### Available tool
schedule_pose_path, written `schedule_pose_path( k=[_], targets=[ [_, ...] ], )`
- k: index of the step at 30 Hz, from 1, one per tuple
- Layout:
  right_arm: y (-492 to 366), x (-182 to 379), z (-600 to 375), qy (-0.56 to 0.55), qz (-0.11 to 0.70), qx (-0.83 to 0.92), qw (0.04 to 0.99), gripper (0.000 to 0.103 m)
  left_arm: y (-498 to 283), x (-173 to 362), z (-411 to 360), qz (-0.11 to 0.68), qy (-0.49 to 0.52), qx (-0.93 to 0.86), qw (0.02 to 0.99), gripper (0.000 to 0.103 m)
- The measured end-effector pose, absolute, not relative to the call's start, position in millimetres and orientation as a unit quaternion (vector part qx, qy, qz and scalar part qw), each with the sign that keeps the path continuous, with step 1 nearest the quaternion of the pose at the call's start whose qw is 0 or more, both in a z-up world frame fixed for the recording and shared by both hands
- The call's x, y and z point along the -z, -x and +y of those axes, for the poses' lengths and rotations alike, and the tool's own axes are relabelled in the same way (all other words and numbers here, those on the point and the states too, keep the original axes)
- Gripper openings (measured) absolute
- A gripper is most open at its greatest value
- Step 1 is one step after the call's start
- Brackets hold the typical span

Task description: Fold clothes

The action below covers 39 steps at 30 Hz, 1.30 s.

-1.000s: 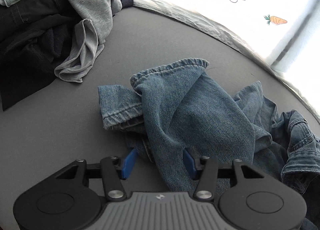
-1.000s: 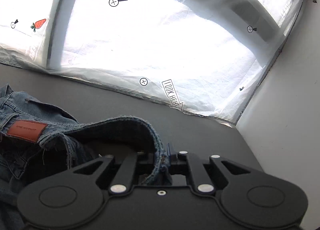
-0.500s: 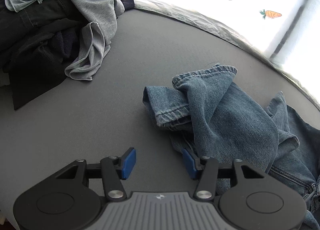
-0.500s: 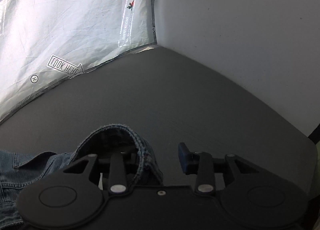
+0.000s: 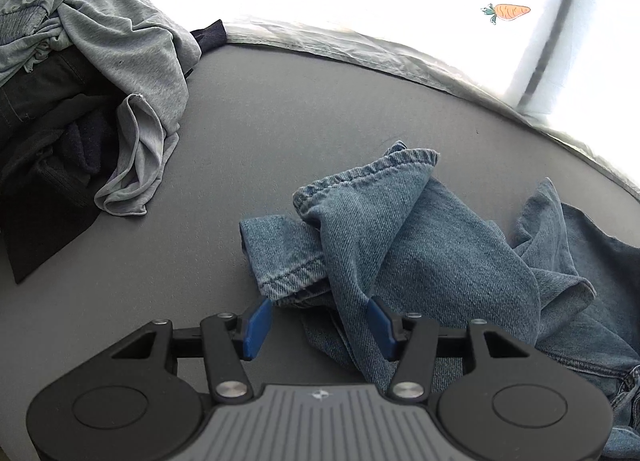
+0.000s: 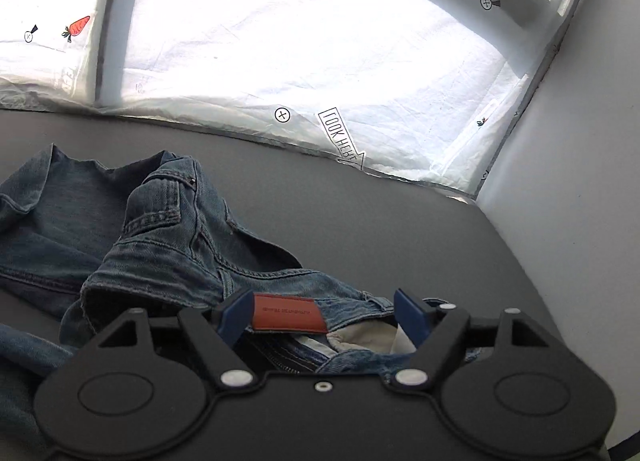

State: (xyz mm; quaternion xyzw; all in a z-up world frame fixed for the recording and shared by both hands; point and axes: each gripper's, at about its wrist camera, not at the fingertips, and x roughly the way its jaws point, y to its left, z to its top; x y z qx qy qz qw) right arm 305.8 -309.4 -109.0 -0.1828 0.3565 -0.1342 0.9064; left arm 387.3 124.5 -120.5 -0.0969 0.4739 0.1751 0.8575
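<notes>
At lower centre of both views, the left claw [image 5: 316, 327] gapes over the jeans [image 5: 420, 245]; the right claw [image 6: 324, 317] is opening above their waistband patch [image 6: 287, 313].

The jeans [image 5: 420, 245] are running off the right edge. Dark clothes [image 5: 44, 133] are hiding under a grey top [image 5: 132, 61]. The words on the red patch [image 6: 286, 313] are too small to read.

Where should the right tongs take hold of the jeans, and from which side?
Probably the waistband at the brown patch of the jeans. It lies as a raised, doubled edge right between the opening right tongs, which are not pressing on it. Come straight down from above, one finger inside the waist opening and one outside.
</notes>
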Motion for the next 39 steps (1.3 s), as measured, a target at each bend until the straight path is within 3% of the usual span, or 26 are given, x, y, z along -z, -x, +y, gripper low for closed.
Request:
schedule_pose_path(
  k=[5,7,9,13,16,18,20,25,32,36,39],
  targets=[
    [-320.7,139.8,-241.5,0.347,0.364,0.01,0.865,0.079,-395.6,121.1,130.9,0.471,0.098,-0.178,0.858,0.055],
    [-326.4,146.2,-233.5,0.377,0.359,-0.005,0.854,0.073,-397.9,123.5,134.0,0.475,0.097,-0.178,0.857,0.055],
    [-342.1,141.9,-237.8,0.383,0.348,0.005,0.856,0.042,-399.4,124.8,137.1,0.476,0.097,-0.18,0.855,0.055],
    [-399.9,110.5,-289.3,0.375,0.293,0.109,0.873,0.023,-403.1,126.9,142.7,0.478,0.099,-0.185,0.853,0.055],
    [-444.4,68.4,-351.9,0.286,0.276,0.199,0.896,0.026,-407.0,127.7,145.9,0.478,0.102,-0.189,0.852,0.056],
    [-462.5,40.3,-405.2,0.18,0.285,0.258,0.905,0.05,-409.6,128.2,147.9,0.478,0.103,-0.193,0.851,0.056],
    [-476.1,29.0,-445.5,0.104,0.328,0.282,0.896,0.063,-411.2,128.7,147.9,0.477,0.104,-0.198,0.85,0.056],
    [-446.9,49.1,-447.3,0.051,0.36,0.257,0.895,0.078,-412.8,128.8,147.0,0.475,0.098,-0.204,0.851,0.059],
    [-358.6,84.7,-419.3,0.036,0.4,0.27,0.875,0.08,-417.9,123.4,142.0,0.459,0.05,-0.192,0.866,0.06],
    [-318.7,90.1,-405.0,0.014,0.417,0.287,0.862,0.085,-426.5,120.9,134.1,0.446,0.005,-0.174,0.878,0.066],
    [-298.2,97.8,-401.7,-0.039,0.436,0.291,0.851,0.085,-435.7,125.3,139.0,0.45,0.028,-0.173,0.876,0.066]
  ],
)
